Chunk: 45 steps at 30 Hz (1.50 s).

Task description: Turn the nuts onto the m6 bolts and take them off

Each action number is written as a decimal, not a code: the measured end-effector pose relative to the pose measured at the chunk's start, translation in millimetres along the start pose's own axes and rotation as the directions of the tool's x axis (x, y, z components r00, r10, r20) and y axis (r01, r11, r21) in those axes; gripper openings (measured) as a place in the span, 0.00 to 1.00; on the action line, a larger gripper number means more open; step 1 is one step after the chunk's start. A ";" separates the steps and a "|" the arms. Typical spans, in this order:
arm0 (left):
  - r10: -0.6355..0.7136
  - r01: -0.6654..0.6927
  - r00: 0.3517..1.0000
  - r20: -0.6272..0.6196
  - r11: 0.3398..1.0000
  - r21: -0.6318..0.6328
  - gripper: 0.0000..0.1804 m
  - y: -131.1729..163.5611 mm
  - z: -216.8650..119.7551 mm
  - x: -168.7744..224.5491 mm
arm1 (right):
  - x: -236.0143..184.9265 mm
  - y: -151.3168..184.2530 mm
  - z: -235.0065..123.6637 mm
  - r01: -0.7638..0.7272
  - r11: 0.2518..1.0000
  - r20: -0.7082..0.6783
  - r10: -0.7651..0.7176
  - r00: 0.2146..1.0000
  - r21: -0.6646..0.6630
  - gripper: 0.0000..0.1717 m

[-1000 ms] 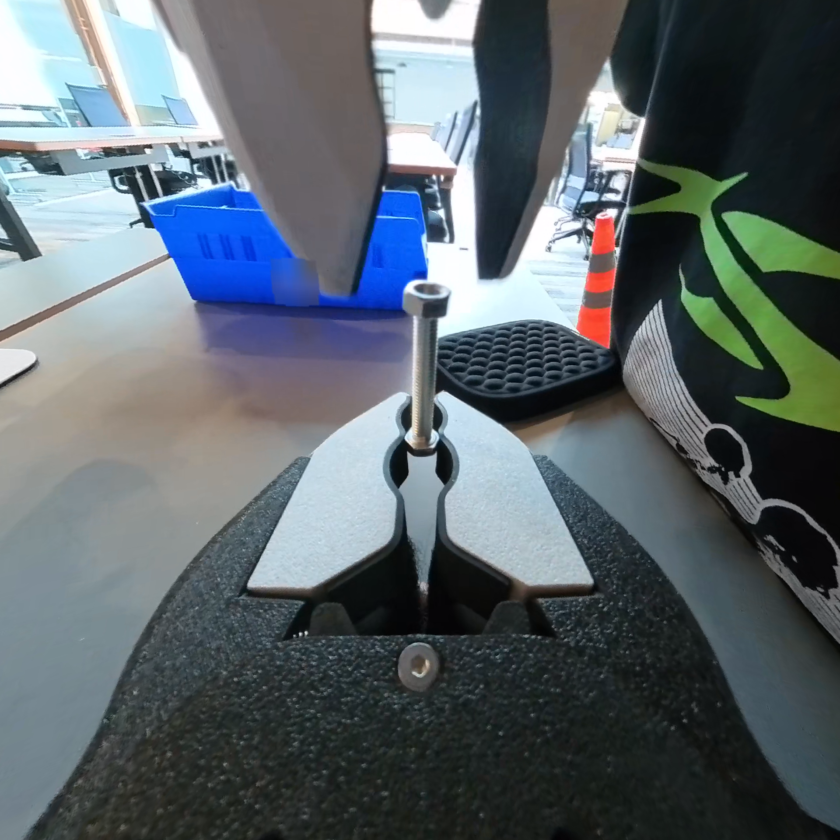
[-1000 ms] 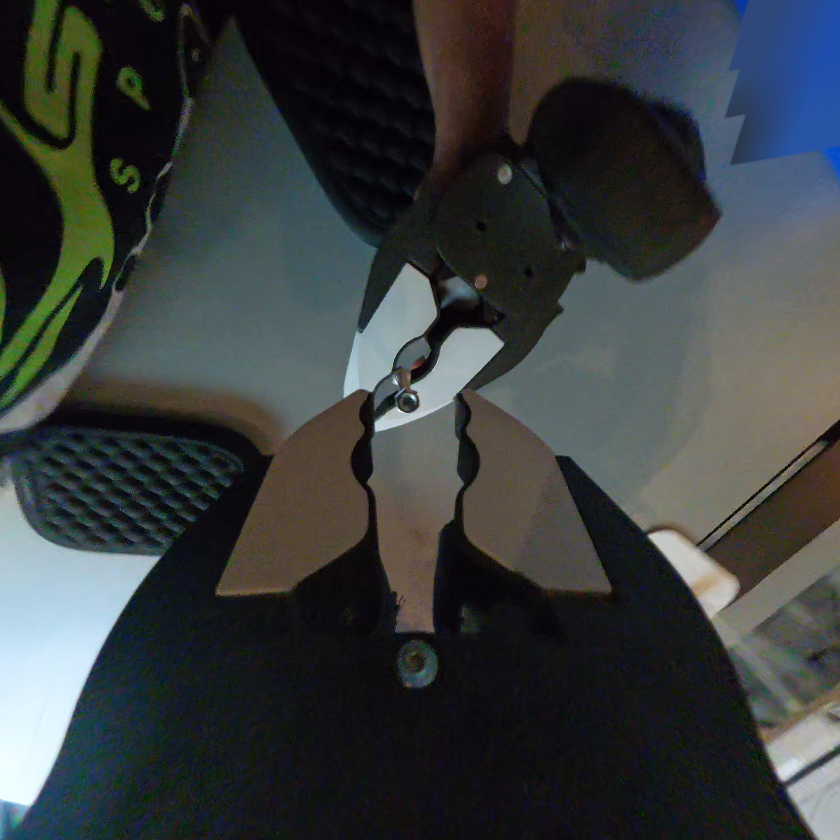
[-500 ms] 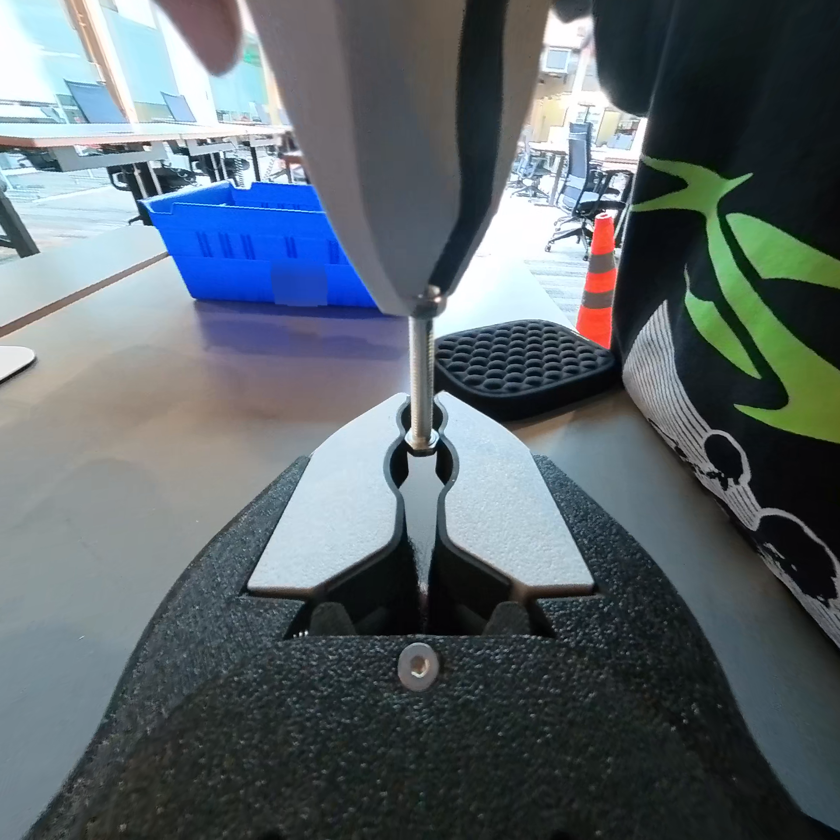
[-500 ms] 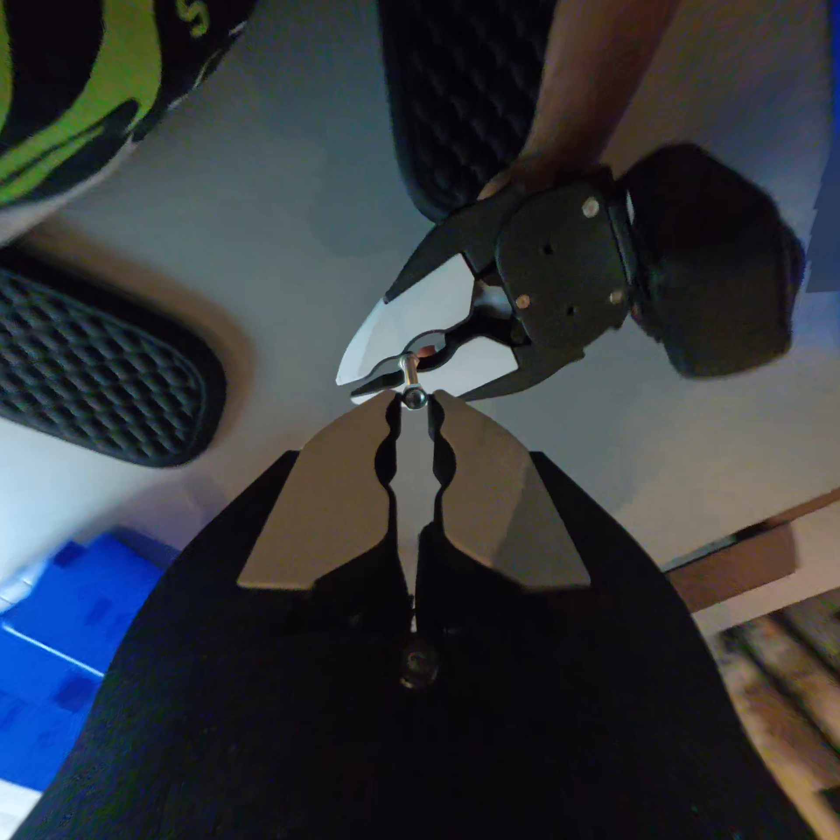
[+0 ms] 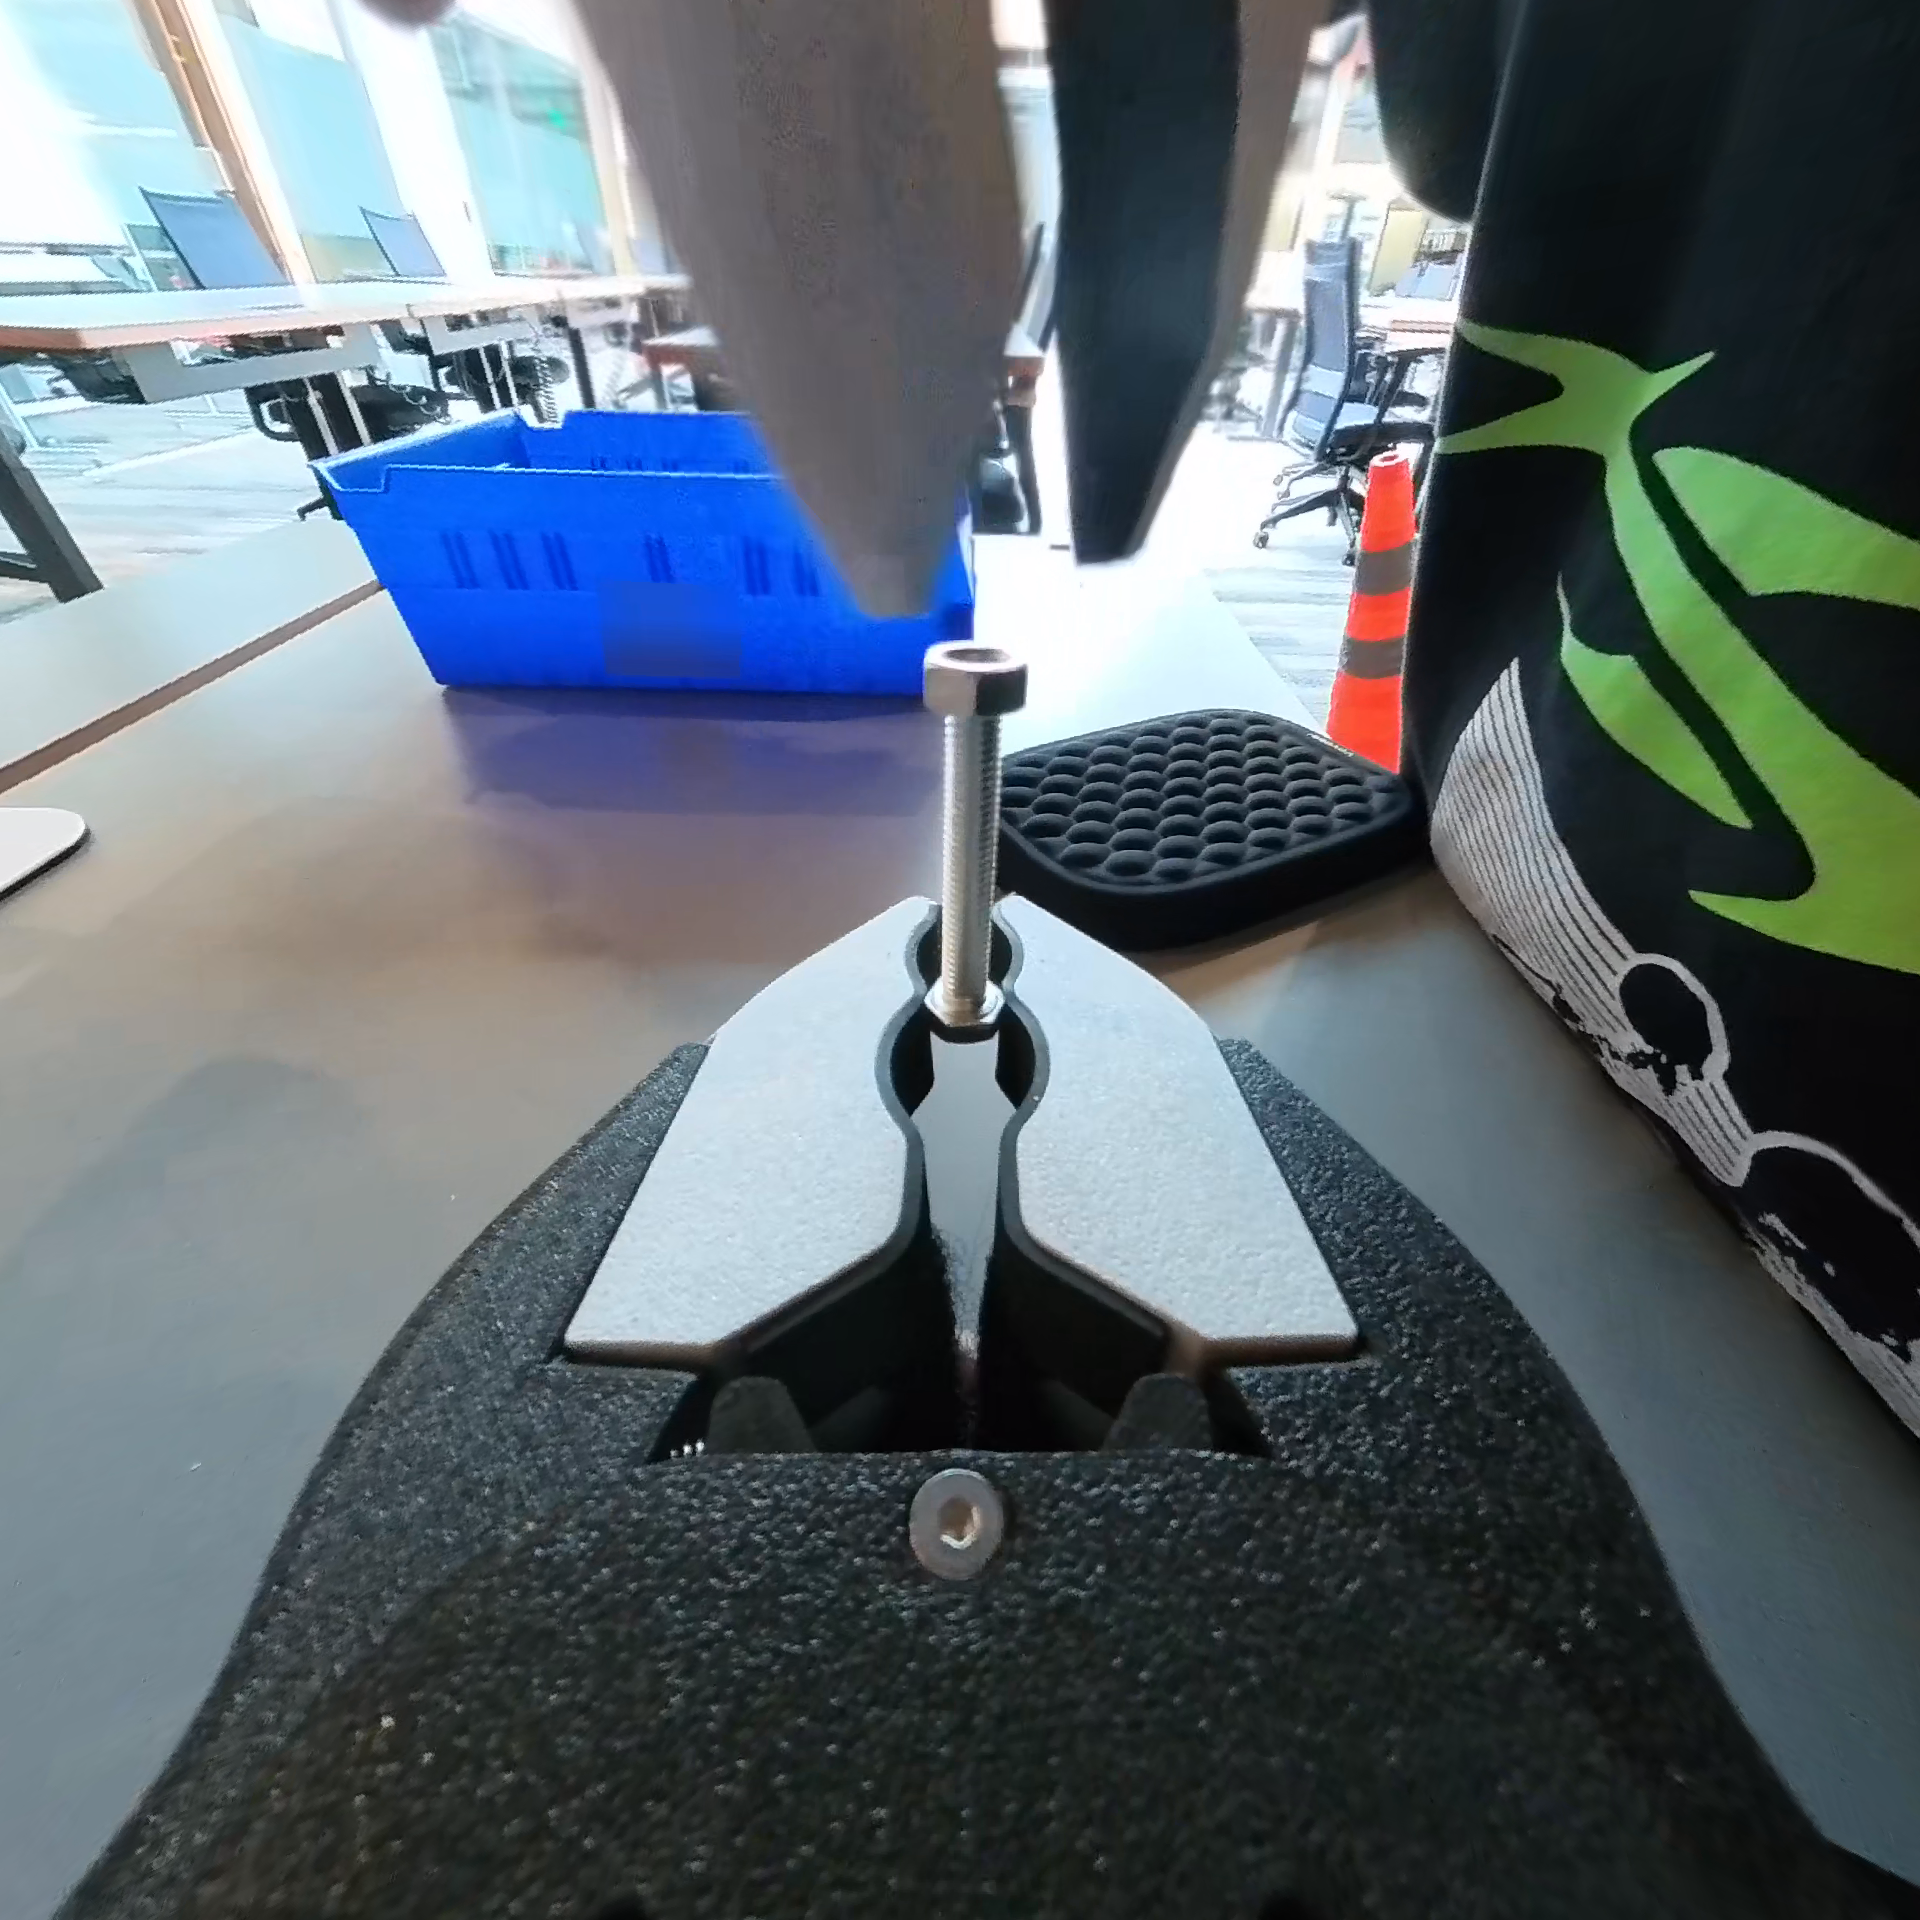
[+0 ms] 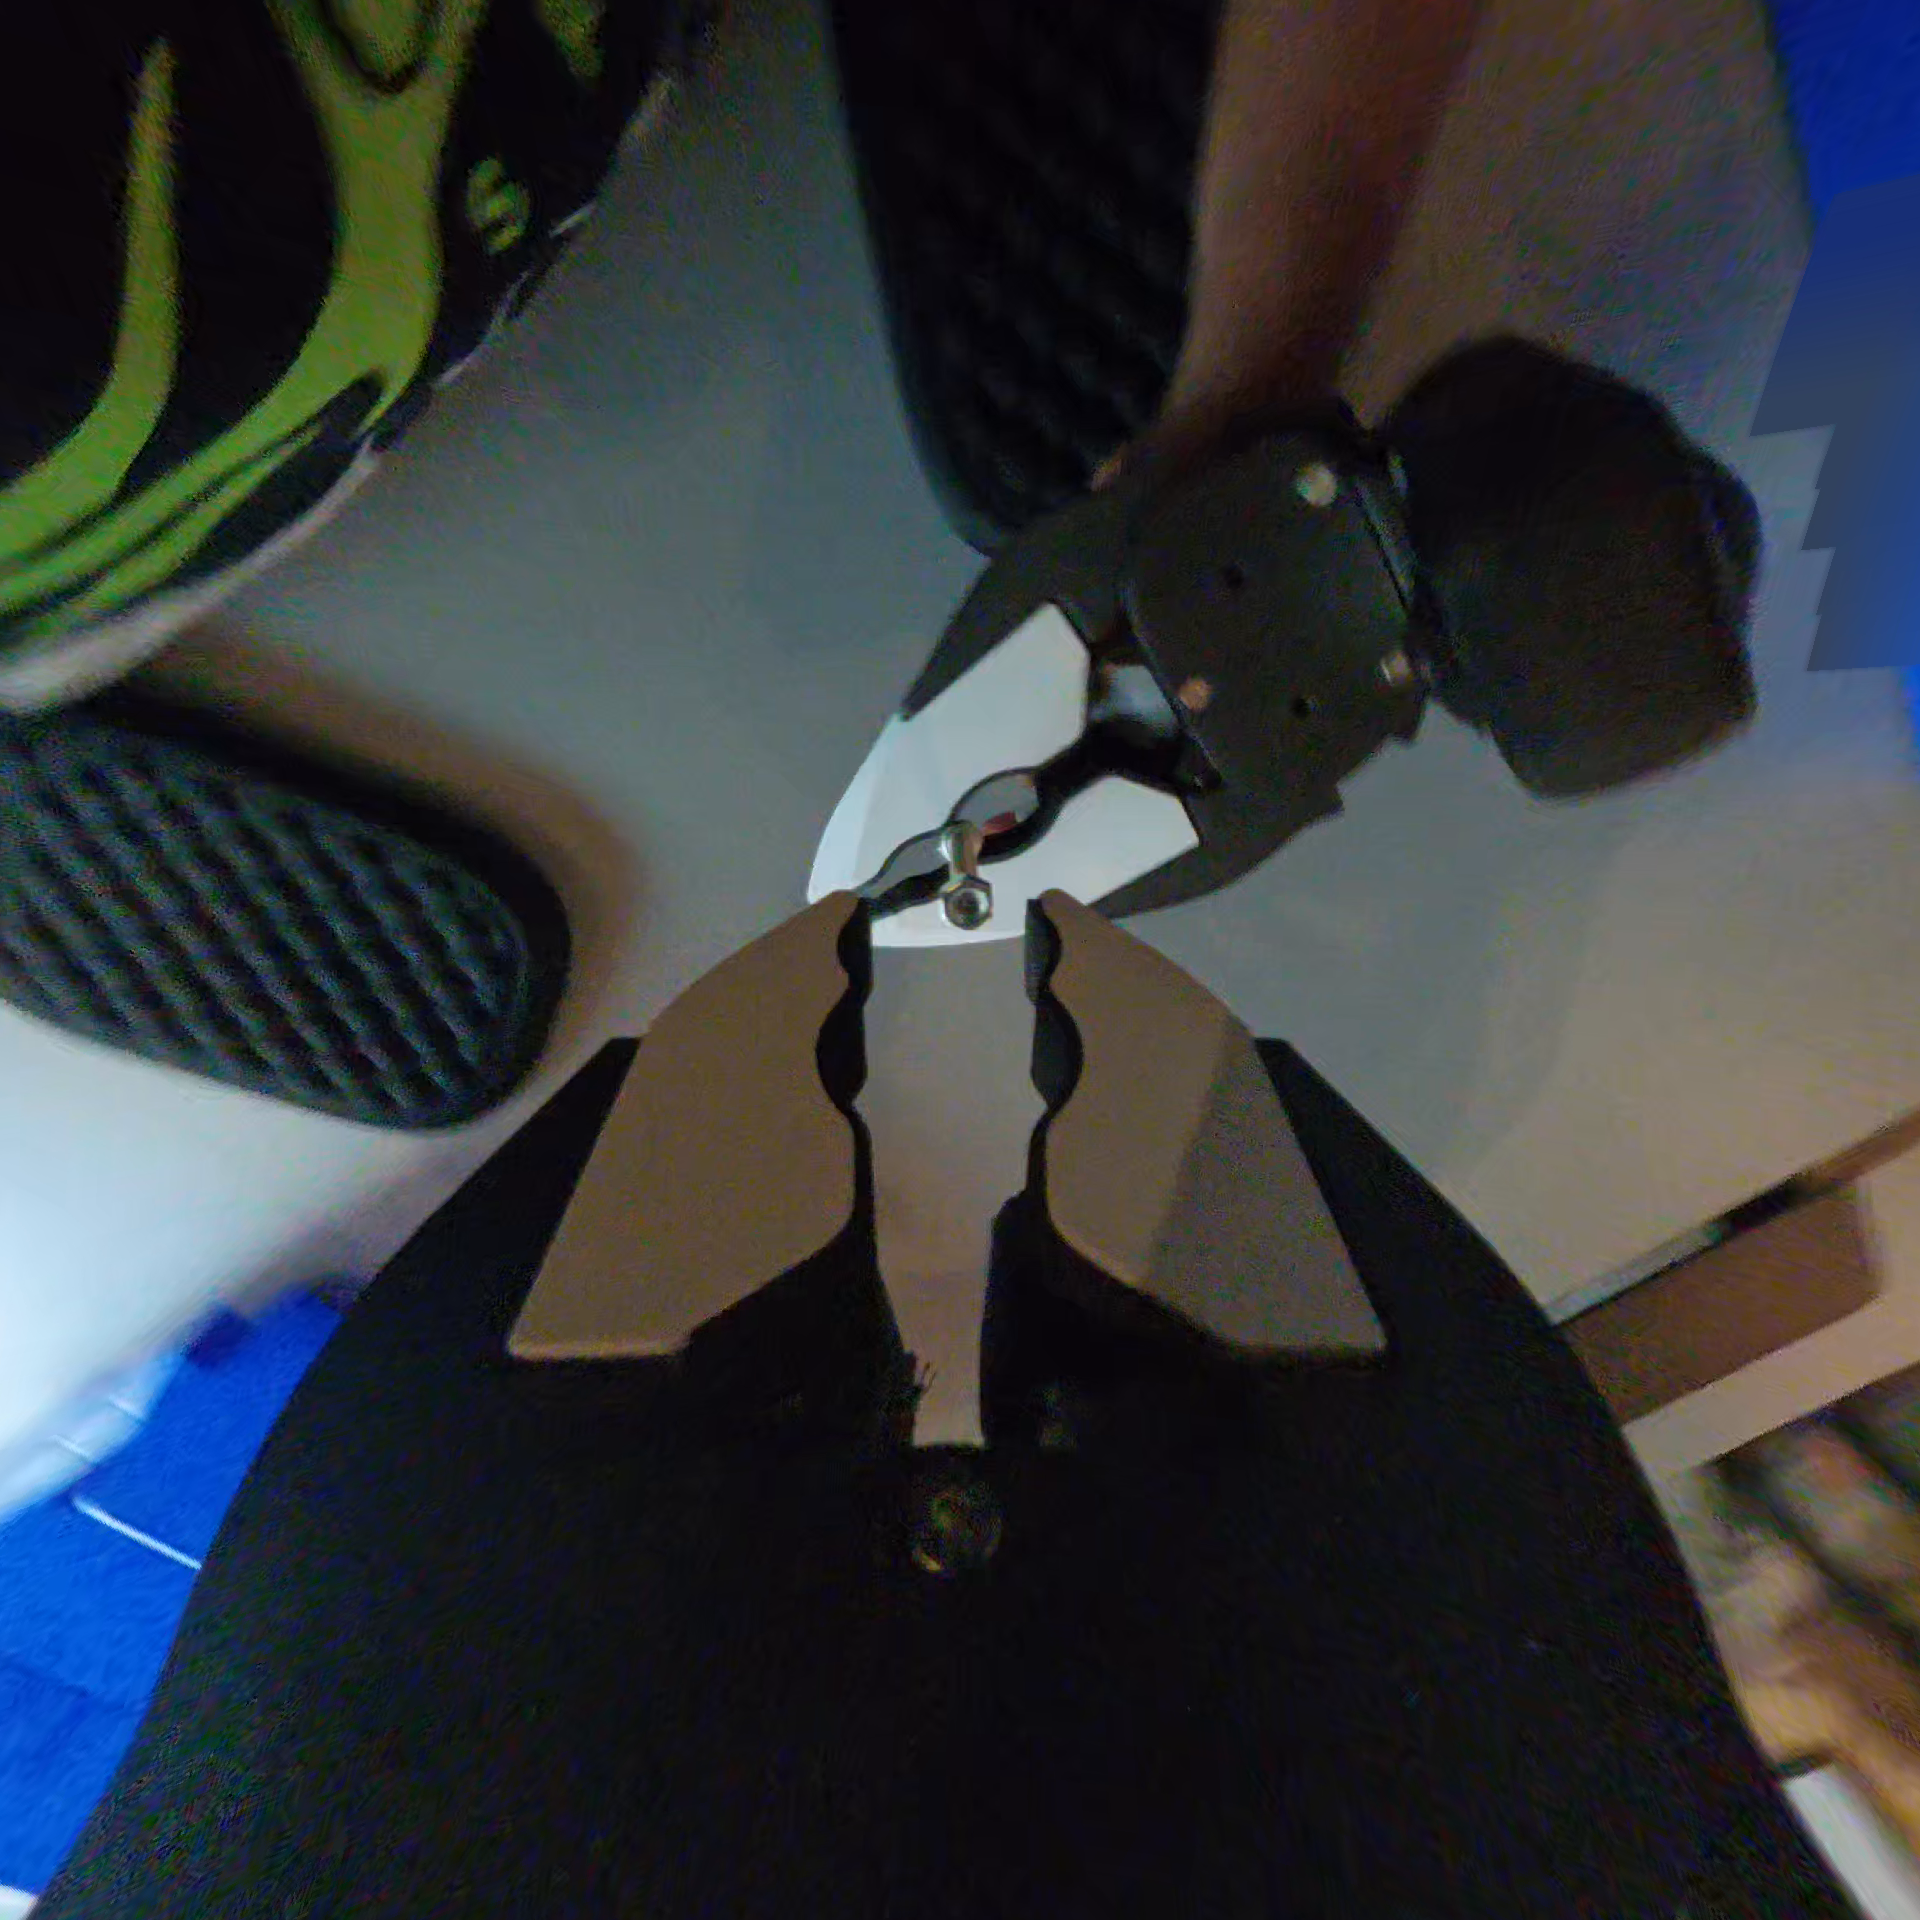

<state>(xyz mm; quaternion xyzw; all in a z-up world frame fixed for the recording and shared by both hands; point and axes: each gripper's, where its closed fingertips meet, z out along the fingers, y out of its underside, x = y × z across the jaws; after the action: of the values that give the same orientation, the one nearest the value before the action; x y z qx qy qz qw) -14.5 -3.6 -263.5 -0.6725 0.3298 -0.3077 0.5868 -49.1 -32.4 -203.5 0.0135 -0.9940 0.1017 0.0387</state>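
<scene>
A silver bolt (image 5: pixel 966 842) stands upright in my left gripper (image 5: pixel 961 925), which is shut on its shaft just above a hex piece at the foot (image 5: pixel 966 1006). A hex nut (image 5: pixel 975 673) sits at the top end of the thread. My right gripper (image 5: pixel 997 571) hangs just above the nut, open and apart from it. In the right wrist view my right gripper (image 6: pixel 945 914) is open, and the nut (image 6: pixel 966 909) lies between its fingertips (image 6: pixel 831 935) without touching either. The left gripper (image 6: pixel 904 868) shows beyond it, holding the bolt (image 6: pixel 956 840).
A blue bin (image 5: pixel 644 561) stands at the back of the grey table (image 5: pixel 312 935). A black honeycomb mat (image 5: pixel 1195 821) lies right of the bolt, with a second one in the right wrist view (image 6: pixel 239 914). A person's black and green shirt (image 5: pixel 1714 623) is close on the right, an orange cone (image 5: pixel 1377 603) behind. There is about 8 cm between the tips of the two grippers.
My right gripper closed on the nut at the bolt's top half a second ago. It has now opened and drawn back from it. The nut stays on the bolt; the left gripper has not moved.
</scene>
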 end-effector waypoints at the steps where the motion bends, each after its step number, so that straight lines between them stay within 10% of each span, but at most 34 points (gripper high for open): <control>1: 0.000 0.000 1.000 -0.003 1.000 -0.001 0.04 0.1 0.1 0.4 | -0.4 0.0 0.2 0.100 0.995 0.000 -0.100 0.995 0.003 0.14; 24: 0.009 -0.009 1.000 -0.019 1.000 -0.004 0.04 0.7 0.4 2.7 | 0.2 3.2 12.6 0.214 0.976 0.079 -0.212 0.974 -0.027 0.06; 31: 0.012 -0.012 1.000 0.017 1.000 0.000 0.04 0.2 0.1 -0.8 | 1.6 4.4 12.4 -0.169 0.985 -0.044 0.167 0.985 -0.039 0.06; 37: -0.002 0.001 0.997 0.074 1.000 0.004 0.04 -0.1 -0.4 -8.3 | 3.8 12.0 11.5 -0.637 0.771 -0.165 0.631 0.758 0.026 0.06; 41: 0.011 -0.011 0.997 0.079 1.000 -0.003 0.04 0.4 0.5 -7.6 | 2.4 11.0 12.8 -0.671 0.740 -0.182 0.666 0.723 0.046 0.09; 45: 0.005 -0.006 0.999 0.054 1.000 0.003 0.04 -0.1 0.2 -5.2 | -0.2 -0.5 10.5 -0.462 0.886 -0.119 0.463 0.878 0.035 0.24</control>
<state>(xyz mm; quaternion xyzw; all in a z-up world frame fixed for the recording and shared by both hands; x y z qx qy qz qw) -17.5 0.7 -263.6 -0.6787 0.3152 -0.2883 0.5973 -49.7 -35.0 -213.6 -0.2303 -0.9638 0.1114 0.0750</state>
